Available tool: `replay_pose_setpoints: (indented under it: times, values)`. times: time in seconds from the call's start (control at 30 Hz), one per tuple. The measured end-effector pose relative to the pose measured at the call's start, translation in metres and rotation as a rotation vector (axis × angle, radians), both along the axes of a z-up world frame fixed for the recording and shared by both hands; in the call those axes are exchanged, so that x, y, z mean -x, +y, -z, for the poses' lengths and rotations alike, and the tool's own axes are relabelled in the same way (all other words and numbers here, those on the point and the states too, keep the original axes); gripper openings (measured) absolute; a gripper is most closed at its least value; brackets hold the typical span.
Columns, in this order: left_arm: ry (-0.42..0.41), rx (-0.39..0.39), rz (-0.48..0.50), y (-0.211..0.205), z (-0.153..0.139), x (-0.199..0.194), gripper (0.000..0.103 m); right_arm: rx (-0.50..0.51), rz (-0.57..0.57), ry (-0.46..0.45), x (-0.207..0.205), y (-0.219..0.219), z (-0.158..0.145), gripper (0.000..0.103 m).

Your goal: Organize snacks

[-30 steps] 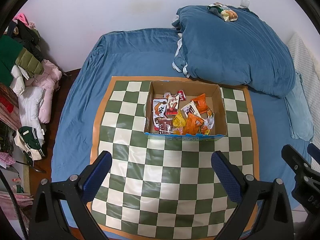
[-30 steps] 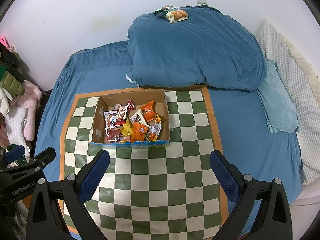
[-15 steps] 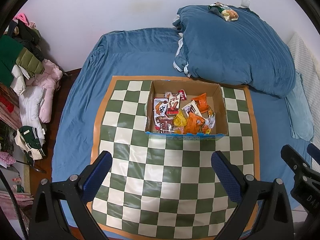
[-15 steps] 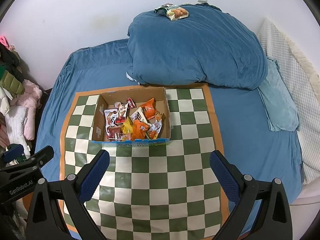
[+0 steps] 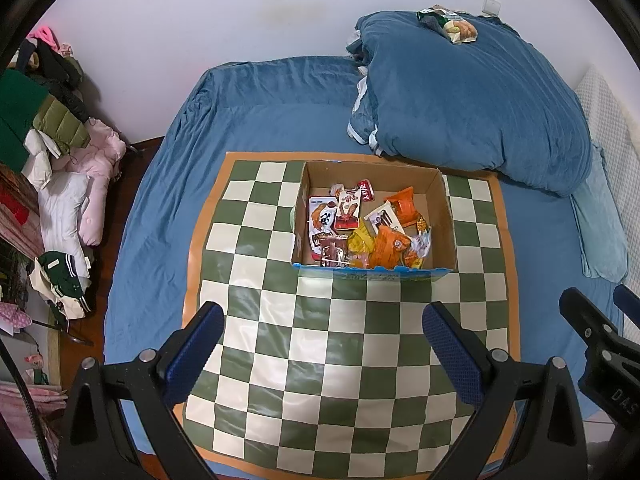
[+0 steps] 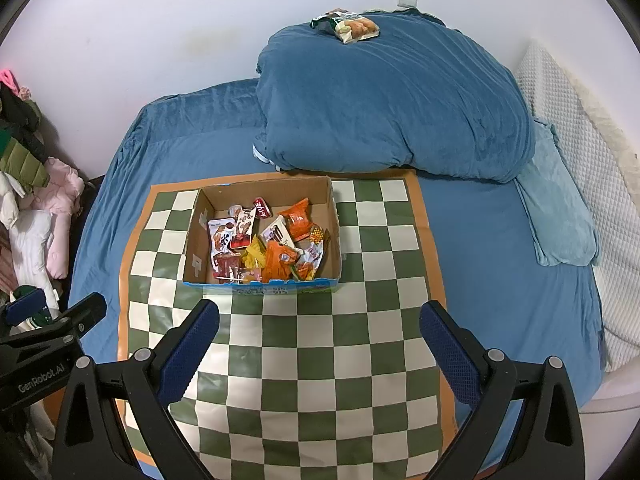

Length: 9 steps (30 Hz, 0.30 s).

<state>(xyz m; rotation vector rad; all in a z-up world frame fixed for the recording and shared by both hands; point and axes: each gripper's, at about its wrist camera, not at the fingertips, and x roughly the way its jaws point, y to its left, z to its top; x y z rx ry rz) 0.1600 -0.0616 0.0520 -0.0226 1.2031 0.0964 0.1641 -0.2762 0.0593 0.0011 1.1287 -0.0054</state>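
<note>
Nearest the cameras, the left gripper (image 5: 320, 328) and the right gripper (image 6: 320, 326) are both hovering above the near part of a green-and-white checkered mat (image 5: 340, 340), each with its blue-padded fingers spread wide and gripping nothing. The mat is lying flat on a bed covered by a blue sheet (image 5: 260, 128). Farther along the mat, a cardboard box (image 6: 262, 284) is sitting open, and a jumble of snack packets (image 6: 272, 244) is lying inside it, among them orange, yellow, and red-and-white wrappers. Beyond the box, a bulky blue duvet (image 6: 392, 104) is piled at the far side of the bed, and one more snack bag (image 6: 348, 26) is resting on top of it, well apart from the box. Clothes (image 5: 52, 152) are heaped off the bed's left side.
</note>
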Motion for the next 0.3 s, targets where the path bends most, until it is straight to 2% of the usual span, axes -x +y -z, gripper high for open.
replay_pose_setpoints:
  times: [0.3]
  values:
    - [-0.023, -0.025, 0.002, 0.0054, -0.0049, 0.0032, 0.102, 0.004, -0.011, 0.004, -0.0017, 0.0019, -0.0007, 0.102]
